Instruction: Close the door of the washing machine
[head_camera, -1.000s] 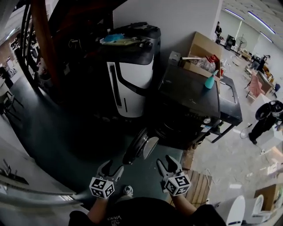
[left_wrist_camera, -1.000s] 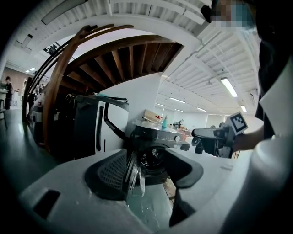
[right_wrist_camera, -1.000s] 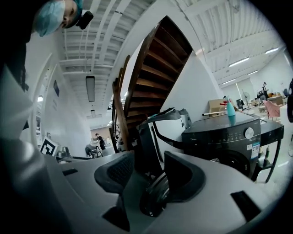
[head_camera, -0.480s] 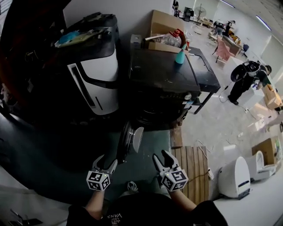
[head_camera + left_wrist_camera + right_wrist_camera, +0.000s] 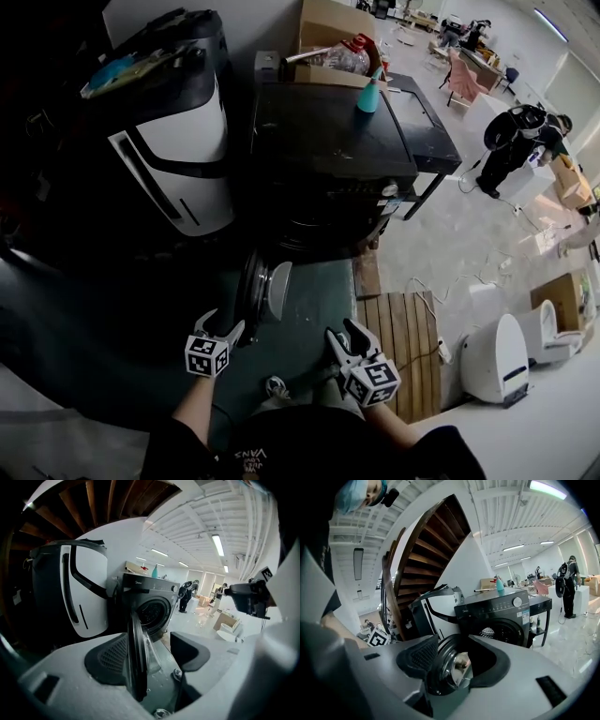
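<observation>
The black washing machine (image 5: pixel 337 141) stands with its round door (image 5: pixel 261 291) swung open toward me, the drum (image 5: pixel 501 632) showing behind it. My left gripper (image 5: pixel 223 326) is just left of the door's outer rim. In the left gripper view the door (image 5: pixel 136 658) shows edge-on in the gap of that gripper (image 5: pixel 150 656), close by the left pad (image 5: pixel 110 660); the jaws have just been opening and neither pad presses on the door. My right gripper (image 5: pixel 345 336) hangs open to the door's right. In the right gripper view the door (image 5: pixel 450 670) shows beyond the right gripper (image 5: pixel 457 660).
A white-and-black appliance (image 5: pixel 178 141) stands left of the machine. On the machine's top are a cardboard box (image 5: pixel 333 28) and a teal bottle (image 5: pixel 368 94). A wooden pallet (image 5: pixel 398 347) lies on the floor at right, beside a white unit (image 5: pixel 497 361). A person (image 5: pixel 511 141) stands far right.
Both grippers have sunk lower. The left one has come in close beside the open door's rim. The view has shifted, so the machine now sits further left.
</observation>
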`<state>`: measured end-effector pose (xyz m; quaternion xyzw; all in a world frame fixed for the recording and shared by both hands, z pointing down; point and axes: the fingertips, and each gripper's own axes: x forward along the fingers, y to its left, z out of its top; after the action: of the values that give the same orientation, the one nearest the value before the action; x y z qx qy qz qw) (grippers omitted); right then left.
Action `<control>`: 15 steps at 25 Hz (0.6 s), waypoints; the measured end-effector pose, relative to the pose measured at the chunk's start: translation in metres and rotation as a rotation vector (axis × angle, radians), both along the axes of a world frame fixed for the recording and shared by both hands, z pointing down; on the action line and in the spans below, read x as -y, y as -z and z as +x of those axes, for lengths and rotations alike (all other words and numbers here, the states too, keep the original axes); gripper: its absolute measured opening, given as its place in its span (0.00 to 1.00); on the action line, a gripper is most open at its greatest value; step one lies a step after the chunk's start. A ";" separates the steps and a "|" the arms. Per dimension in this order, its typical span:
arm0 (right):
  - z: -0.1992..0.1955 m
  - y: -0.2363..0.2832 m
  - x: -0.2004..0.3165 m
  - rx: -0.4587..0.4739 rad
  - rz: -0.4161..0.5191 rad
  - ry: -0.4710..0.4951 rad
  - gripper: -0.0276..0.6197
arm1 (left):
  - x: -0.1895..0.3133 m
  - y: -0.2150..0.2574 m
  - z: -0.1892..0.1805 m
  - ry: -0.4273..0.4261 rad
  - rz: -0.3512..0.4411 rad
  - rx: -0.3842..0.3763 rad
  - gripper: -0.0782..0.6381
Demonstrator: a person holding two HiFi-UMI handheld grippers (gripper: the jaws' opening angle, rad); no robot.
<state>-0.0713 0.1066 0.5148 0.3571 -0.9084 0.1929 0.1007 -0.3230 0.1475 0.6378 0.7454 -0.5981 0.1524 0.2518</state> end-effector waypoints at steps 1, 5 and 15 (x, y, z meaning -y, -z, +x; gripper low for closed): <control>0.002 -0.003 0.004 -0.007 -0.005 0.005 0.32 | 0.007 -0.007 0.000 -0.004 -0.018 -0.001 0.51; 0.010 -0.017 0.020 -0.031 -0.042 0.023 0.32 | 0.031 -0.039 -0.002 -0.024 -0.102 0.014 0.54; 0.035 -0.043 0.051 -0.050 -0.127 0.039 0.31 | 0.068 -0.097 0.013 -0.057 -0.309 0.002 0.63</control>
<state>-0.0362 0.0552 0.5574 0.3370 -0.8983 0.2391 0.1495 -0.3100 0.0796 0.7348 0.7144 -0.5463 0.2505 0.3583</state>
